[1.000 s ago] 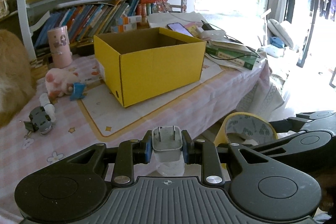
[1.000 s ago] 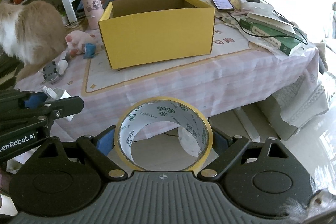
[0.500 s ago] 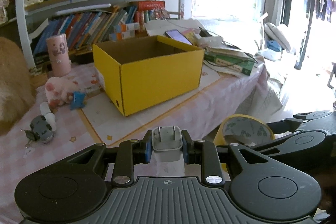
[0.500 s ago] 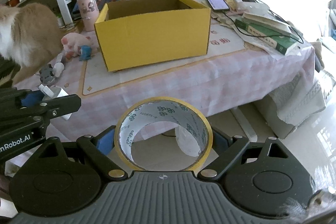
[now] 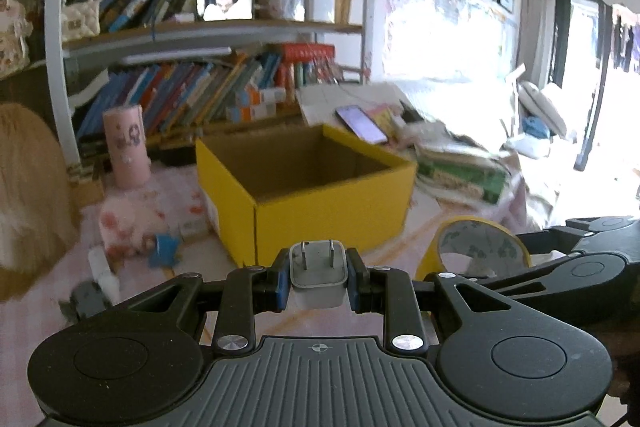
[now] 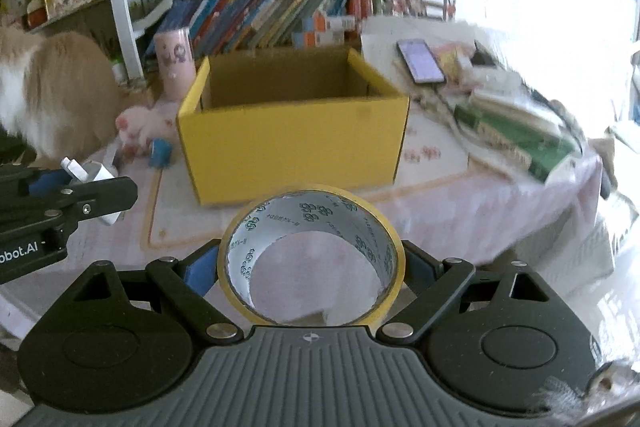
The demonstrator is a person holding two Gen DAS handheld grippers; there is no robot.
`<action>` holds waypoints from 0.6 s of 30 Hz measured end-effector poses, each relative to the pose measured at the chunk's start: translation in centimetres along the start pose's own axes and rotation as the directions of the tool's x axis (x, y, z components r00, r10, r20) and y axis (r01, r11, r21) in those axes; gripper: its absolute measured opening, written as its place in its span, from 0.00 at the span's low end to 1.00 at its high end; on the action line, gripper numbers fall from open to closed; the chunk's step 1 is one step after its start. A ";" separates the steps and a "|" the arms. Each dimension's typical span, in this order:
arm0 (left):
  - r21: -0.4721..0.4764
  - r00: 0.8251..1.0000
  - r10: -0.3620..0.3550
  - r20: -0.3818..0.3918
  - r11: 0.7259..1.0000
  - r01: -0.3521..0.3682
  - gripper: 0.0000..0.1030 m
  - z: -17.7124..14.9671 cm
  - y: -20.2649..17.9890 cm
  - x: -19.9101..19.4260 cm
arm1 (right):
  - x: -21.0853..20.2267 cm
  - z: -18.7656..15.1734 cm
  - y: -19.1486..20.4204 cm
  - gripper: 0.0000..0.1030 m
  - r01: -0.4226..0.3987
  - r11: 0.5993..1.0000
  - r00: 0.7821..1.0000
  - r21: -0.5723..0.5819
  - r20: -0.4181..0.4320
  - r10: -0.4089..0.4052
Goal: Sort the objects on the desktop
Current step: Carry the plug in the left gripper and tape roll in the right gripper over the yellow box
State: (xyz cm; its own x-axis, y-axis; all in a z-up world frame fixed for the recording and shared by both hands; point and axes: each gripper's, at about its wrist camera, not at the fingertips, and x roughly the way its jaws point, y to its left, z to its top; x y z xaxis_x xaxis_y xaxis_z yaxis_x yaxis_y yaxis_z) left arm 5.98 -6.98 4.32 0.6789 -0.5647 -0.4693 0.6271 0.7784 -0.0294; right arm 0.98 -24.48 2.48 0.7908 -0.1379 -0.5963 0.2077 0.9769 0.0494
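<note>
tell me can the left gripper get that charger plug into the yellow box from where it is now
Probably yes. The left gripper is shut on the charger plug, and the yellow box stands open-topped straight ahead with nothing between them. The right gripper, holding the tape roll, sits off to the side.
</note>
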 end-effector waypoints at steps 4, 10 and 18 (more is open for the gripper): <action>-0.023 0.999 0.013 0.042 1.000 -0.013 0.25 2.1 0.6 1.2 | 0.8 2.7 -0.7 0.88 -0.013 0.999 0.999 -0.042 0.043 0.015; -0.019 0.997 0.025 0.070 1.000 -0.023 0.25 4.4 1.0 3.2 | 2.0 6.5 -1.5 0.88 -0.029 0.995 0.994 -0.097 0.104 0.039; -0.026 0.995 0.048 0.083 0.999 -0.046 0.25 6.6 1.3 5.5 | 4.3 10.4 -2.2 0.88 -0.063 0.984 0.987 -0.165 0.138 0.086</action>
State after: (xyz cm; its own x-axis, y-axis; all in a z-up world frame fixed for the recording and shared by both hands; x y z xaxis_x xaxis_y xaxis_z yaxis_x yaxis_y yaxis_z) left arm 13.05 -10.83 7.52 0.7378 -0.5472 -0.3952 0.5849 0.8105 -0.0302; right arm 9.90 -28.93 8.11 0.8776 -0.0746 -0.4735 0.0600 0.9971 -0.0459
